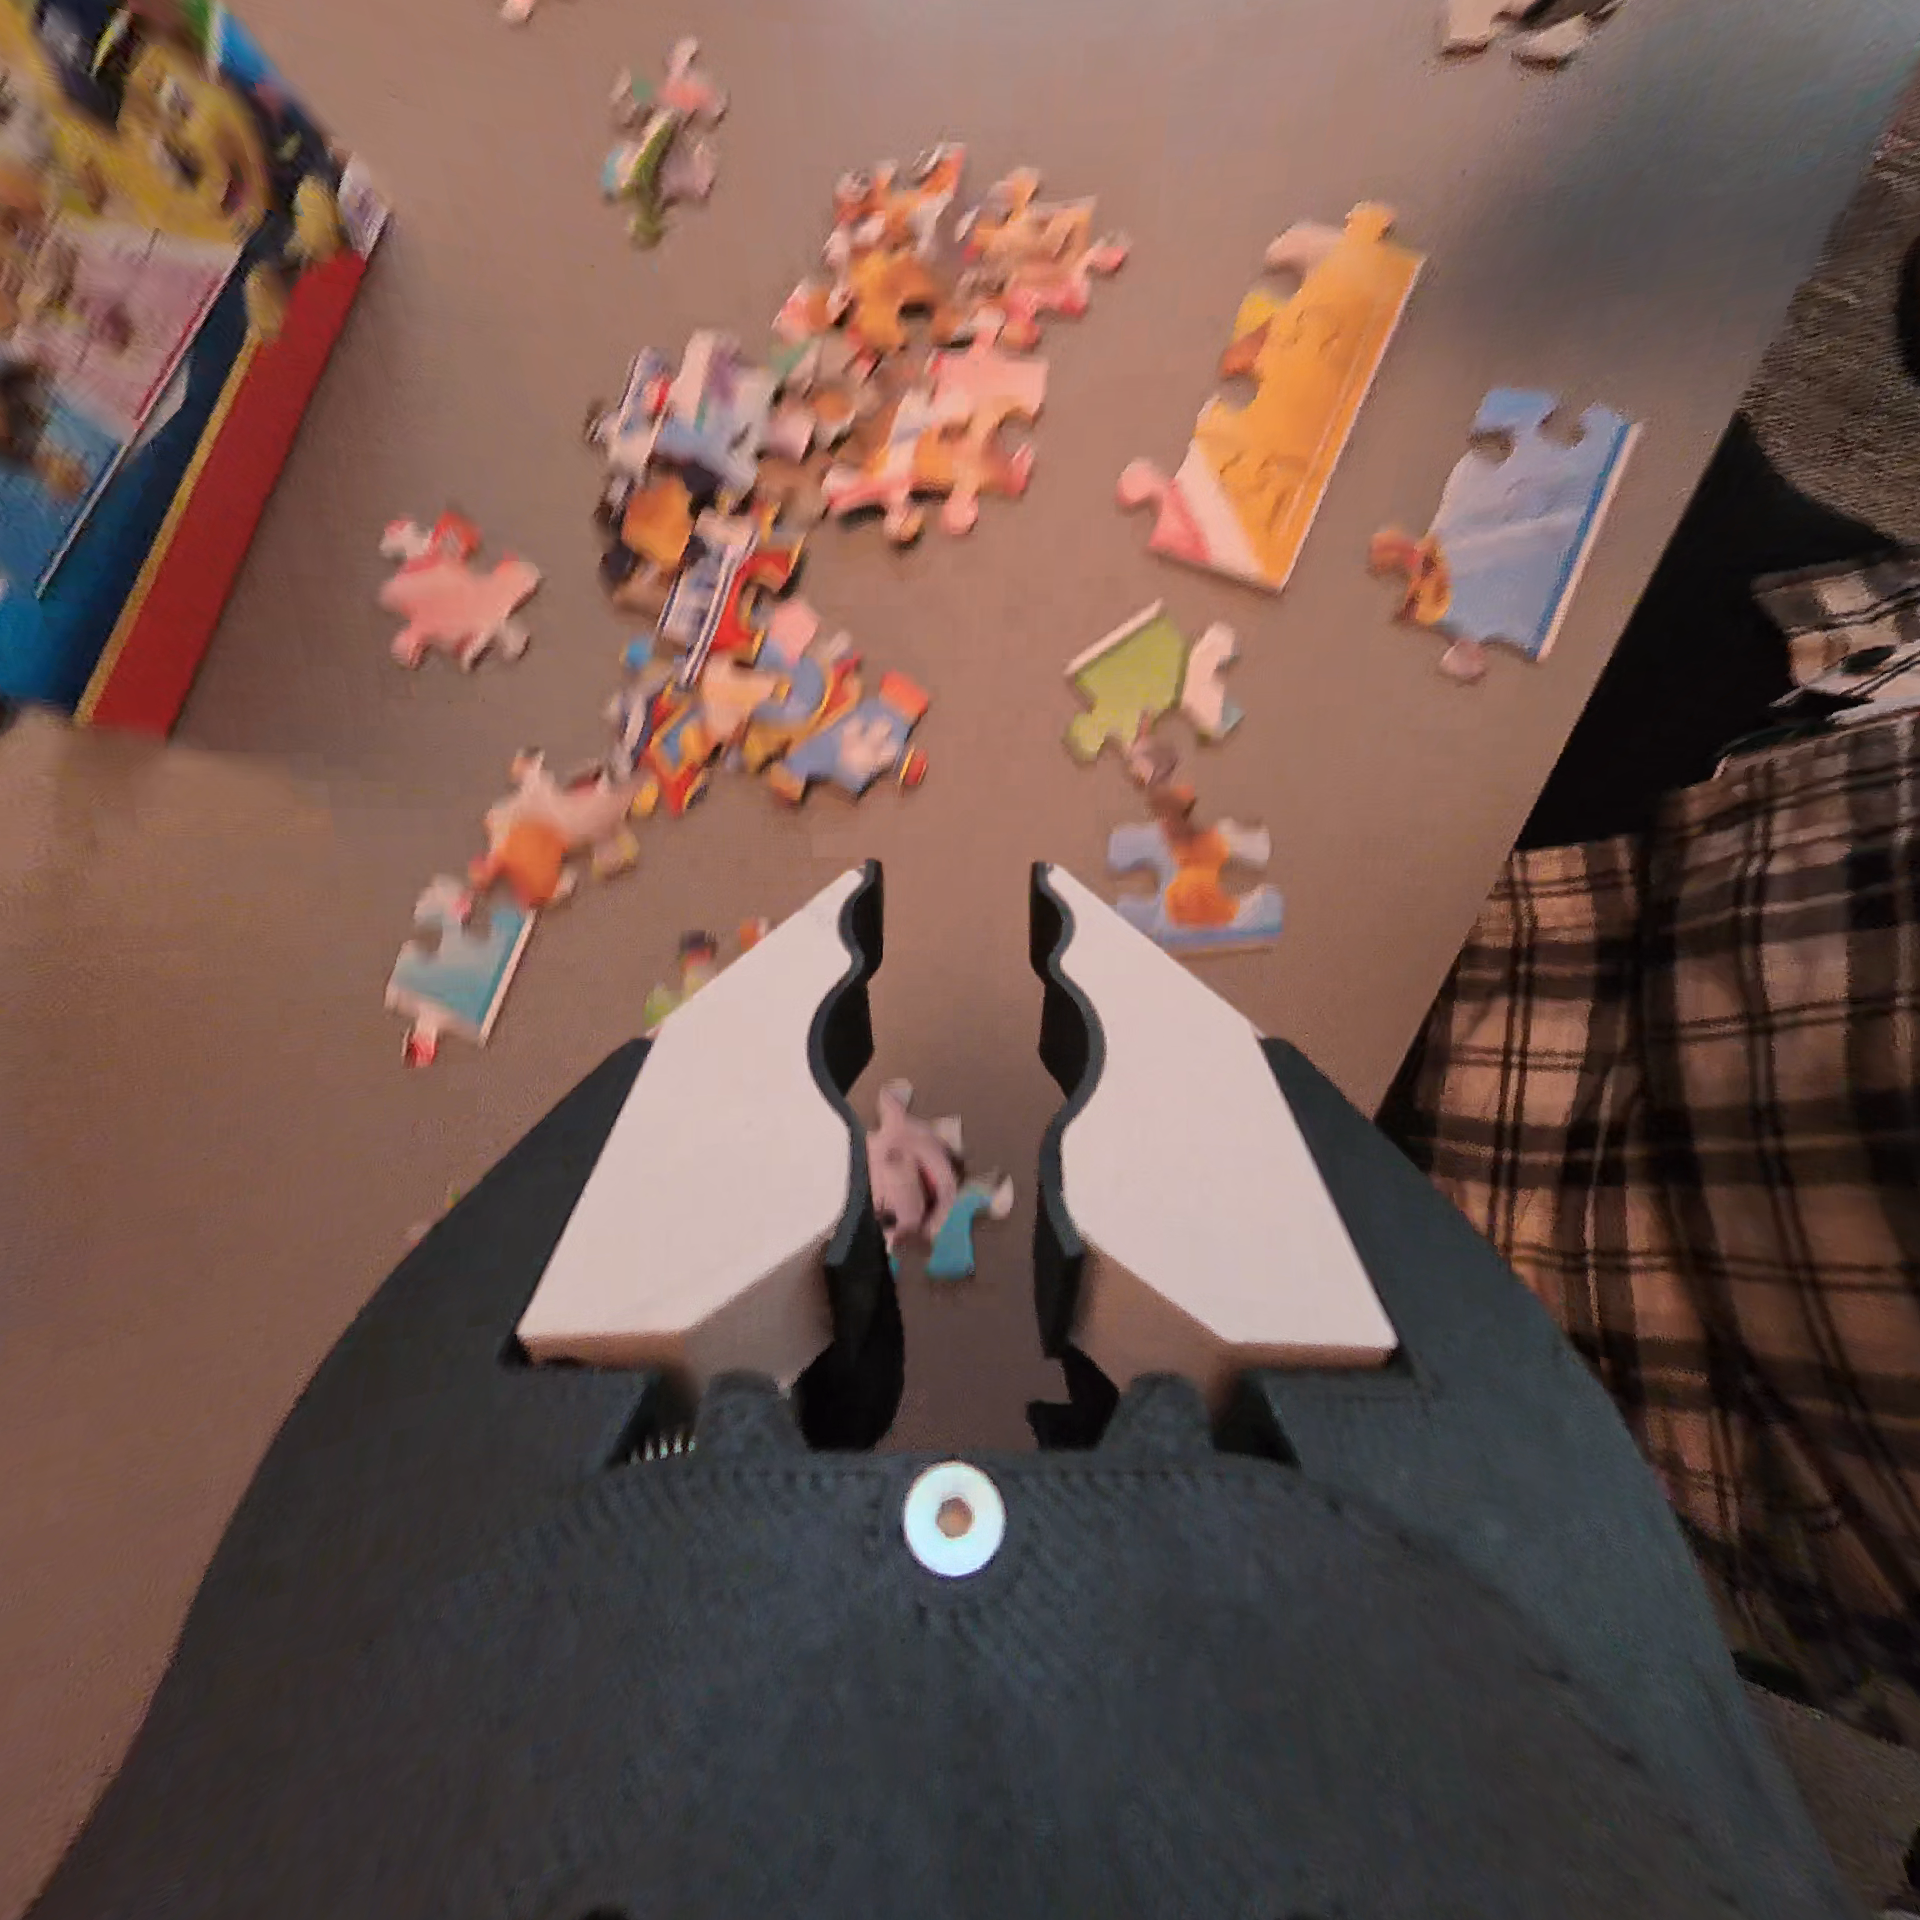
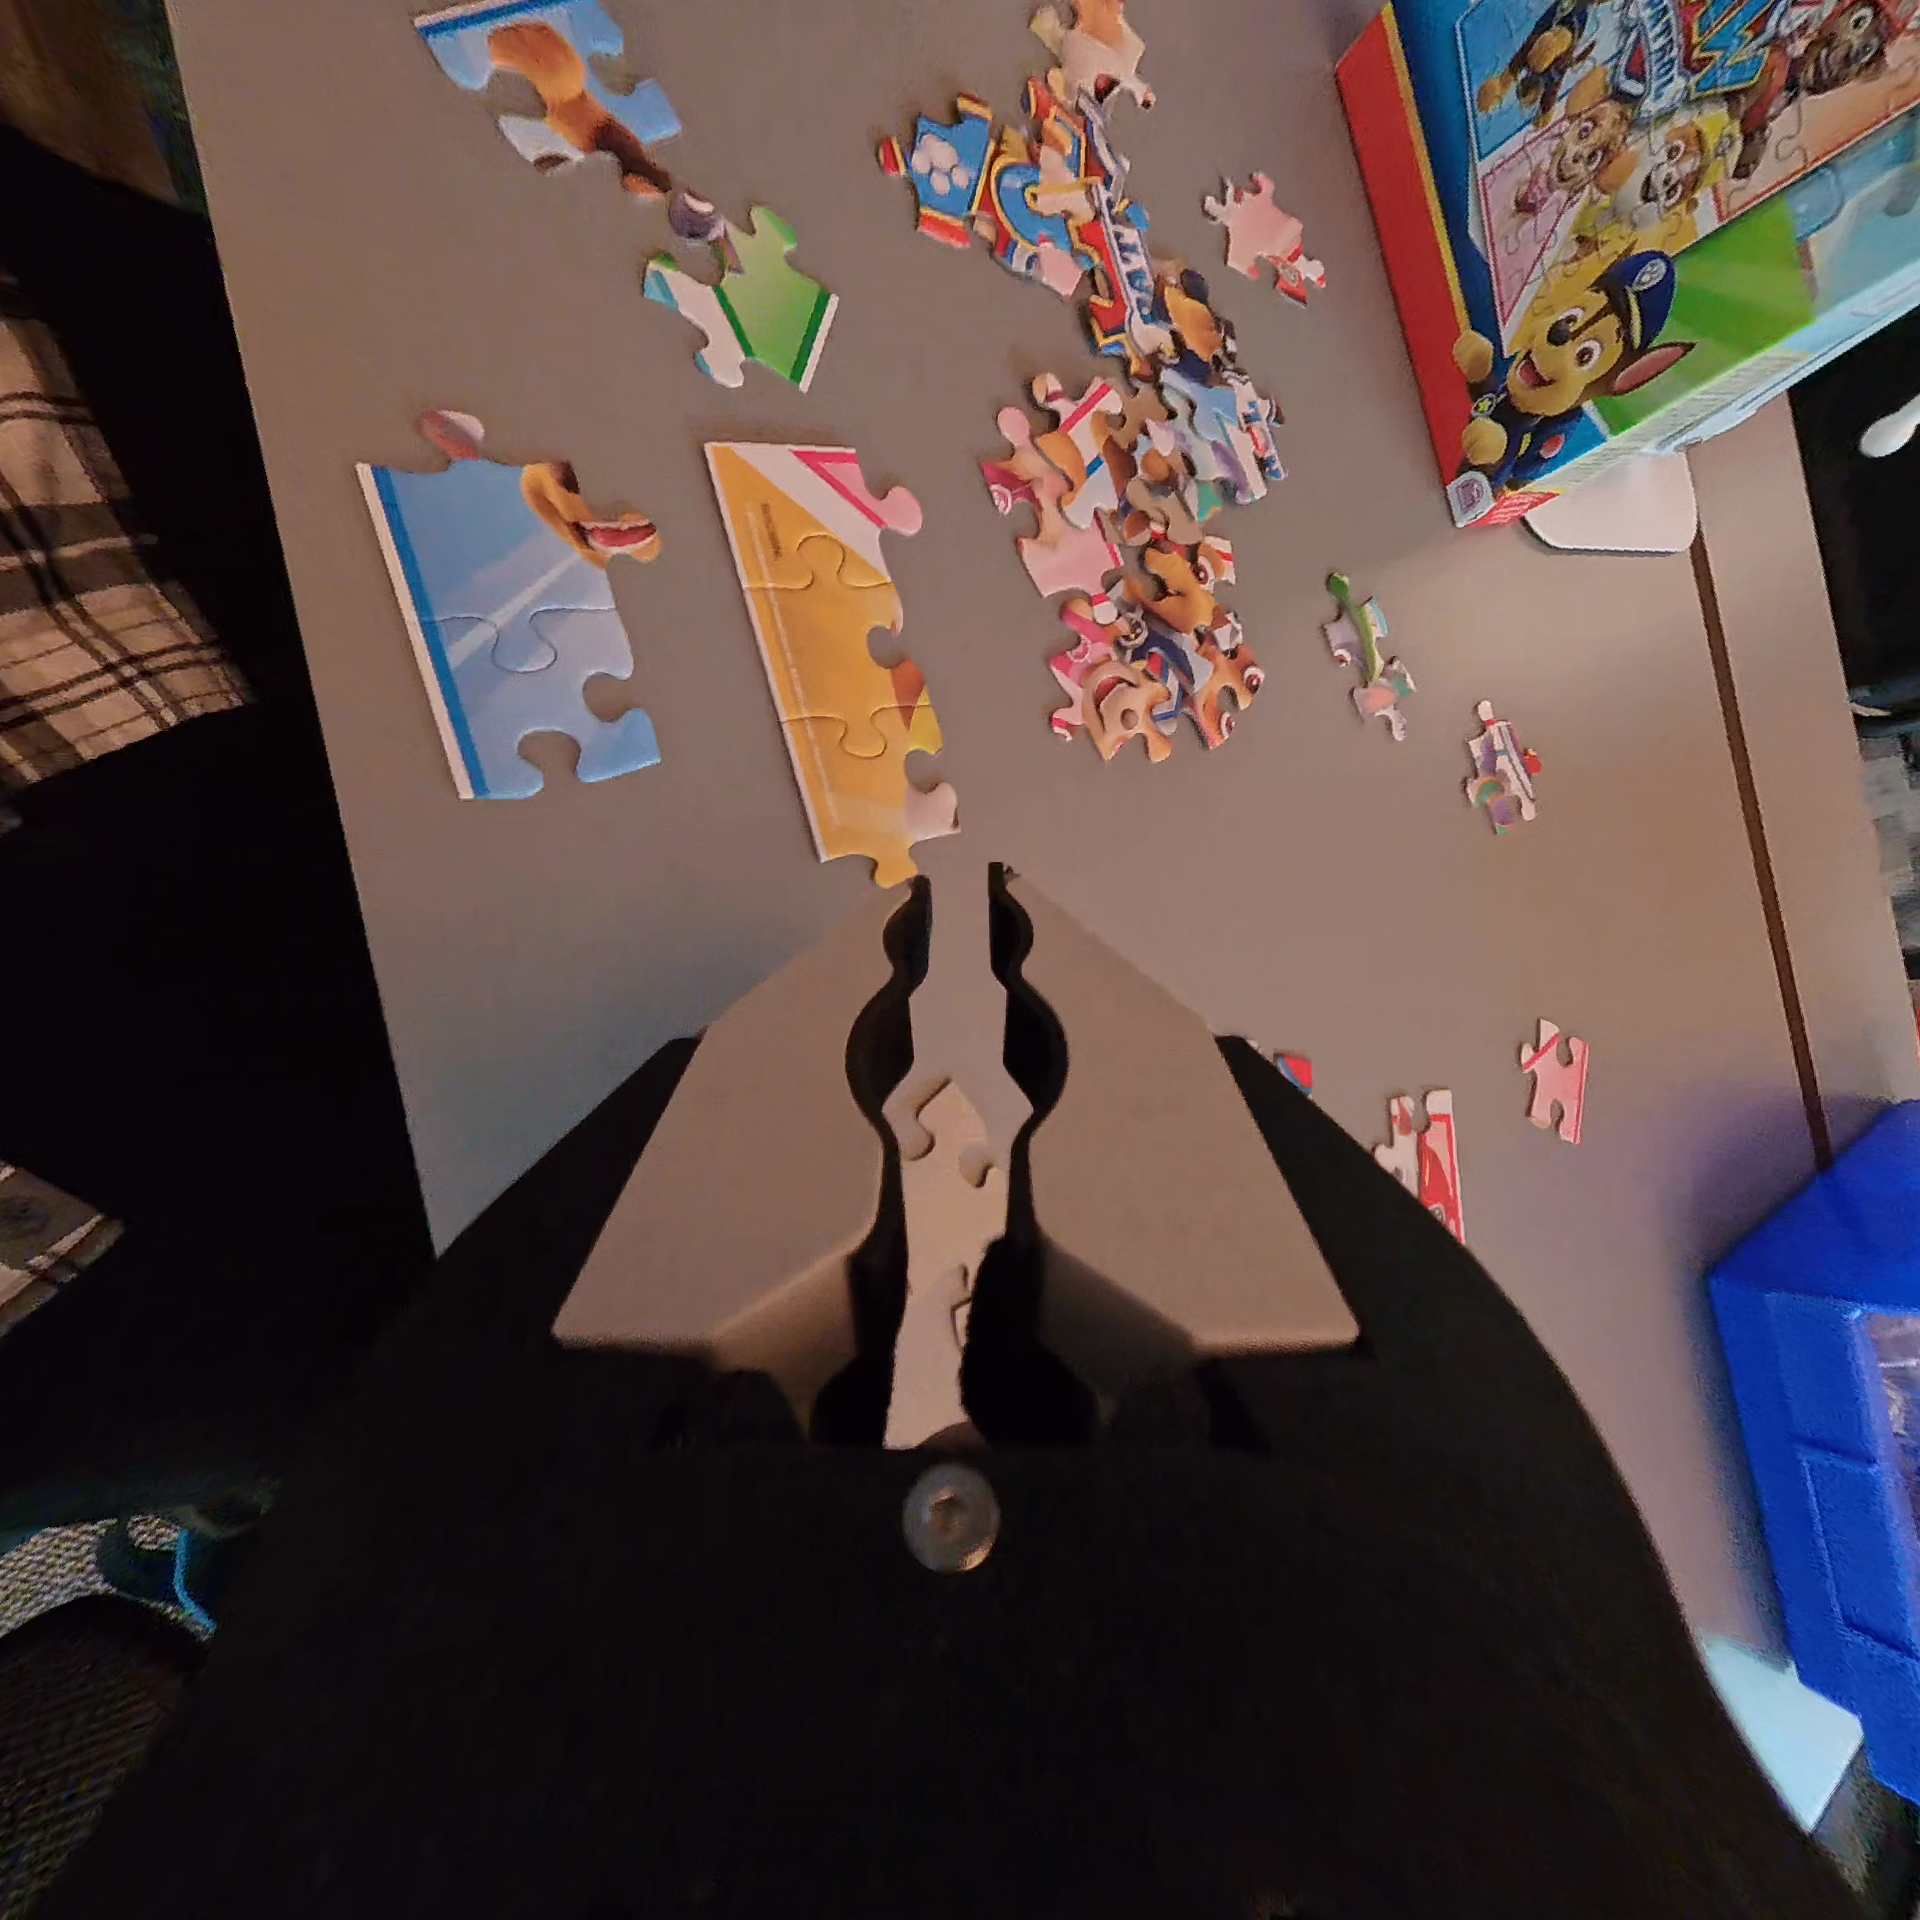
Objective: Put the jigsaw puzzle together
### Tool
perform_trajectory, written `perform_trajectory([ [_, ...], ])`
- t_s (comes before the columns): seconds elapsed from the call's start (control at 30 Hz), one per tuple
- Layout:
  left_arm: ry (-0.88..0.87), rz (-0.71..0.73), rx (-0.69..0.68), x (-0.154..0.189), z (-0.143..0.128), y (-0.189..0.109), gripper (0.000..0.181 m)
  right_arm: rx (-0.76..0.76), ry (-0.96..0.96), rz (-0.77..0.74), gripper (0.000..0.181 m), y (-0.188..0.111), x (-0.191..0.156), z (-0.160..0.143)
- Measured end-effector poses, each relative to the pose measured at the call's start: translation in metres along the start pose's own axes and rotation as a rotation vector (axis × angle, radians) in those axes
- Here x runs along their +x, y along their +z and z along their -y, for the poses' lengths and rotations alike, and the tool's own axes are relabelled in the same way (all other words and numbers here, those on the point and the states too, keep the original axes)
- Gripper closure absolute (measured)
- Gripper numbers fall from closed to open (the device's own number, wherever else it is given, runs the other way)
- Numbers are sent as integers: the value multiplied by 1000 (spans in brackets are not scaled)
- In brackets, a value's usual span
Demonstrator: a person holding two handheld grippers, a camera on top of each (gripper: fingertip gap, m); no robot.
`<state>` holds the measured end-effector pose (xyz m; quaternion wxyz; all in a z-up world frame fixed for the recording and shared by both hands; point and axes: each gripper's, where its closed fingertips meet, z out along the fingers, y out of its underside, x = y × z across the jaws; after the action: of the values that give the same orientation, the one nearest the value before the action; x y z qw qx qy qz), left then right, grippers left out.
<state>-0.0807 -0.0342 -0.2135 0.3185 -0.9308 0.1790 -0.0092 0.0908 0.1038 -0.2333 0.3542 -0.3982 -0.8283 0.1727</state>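
Loose jigsaw pieces lie in a pile [image 1: 831,436] on the grey table [image 1: 260,987]. The pile also shows in the right wrist view [image 2: 1132,540]. A joined yellow section [image 2: 831,665] and a joined blue section [image 2: 499,623] lie apart near the table edge. My left gripper [image 1: 958,883] is open and empty above the table, with a pink and blue piece [image 1: 925,1174] lying below its fingers. My right gripper [image 2: 958,881] has its jaws narrowly apart, with the tips just beside the yellow section's near knob. A pale piece [image 2: 940,1143] shows in the gap. I cannot tell whether it touches the fingers.
The puzzle box [image 2: 1621,239] stands at the far side of the table, and also shows in the left wrist view [image 1: 135,343]. A blue bin [image 2: 1829,1403] sits at the near right corner. Plaid cloth [image 1: 1683,1143] hangs past the table edge. Single pieces [image 2: 1553,1081] are scattered about. The tips of one gripper are about 25 centimeters away from the tips of the other.
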Motion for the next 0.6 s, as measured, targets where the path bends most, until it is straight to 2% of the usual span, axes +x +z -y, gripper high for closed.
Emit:
perform_trajectory([
  [0.07,-57,37,-35,-10,-28,-13,153,-17,12,4,166,0,-5,-4],
  [0.2,-159,94,-104,-21,-84,-33,149,22,31,-5,169,-7,-12,1],
  [0.33,-225,119,-123,-27,-119,-39,144,49,87,-24,164,-11,-11,5],
  [0.43,-246,166,-132,-41,-131,-38,143,47,115,-24,161,-9,-12,2],
  [0.6,-252,196,-92,-66,-125,-34,141,29,134,-32,159,-9,-15,-3],
])
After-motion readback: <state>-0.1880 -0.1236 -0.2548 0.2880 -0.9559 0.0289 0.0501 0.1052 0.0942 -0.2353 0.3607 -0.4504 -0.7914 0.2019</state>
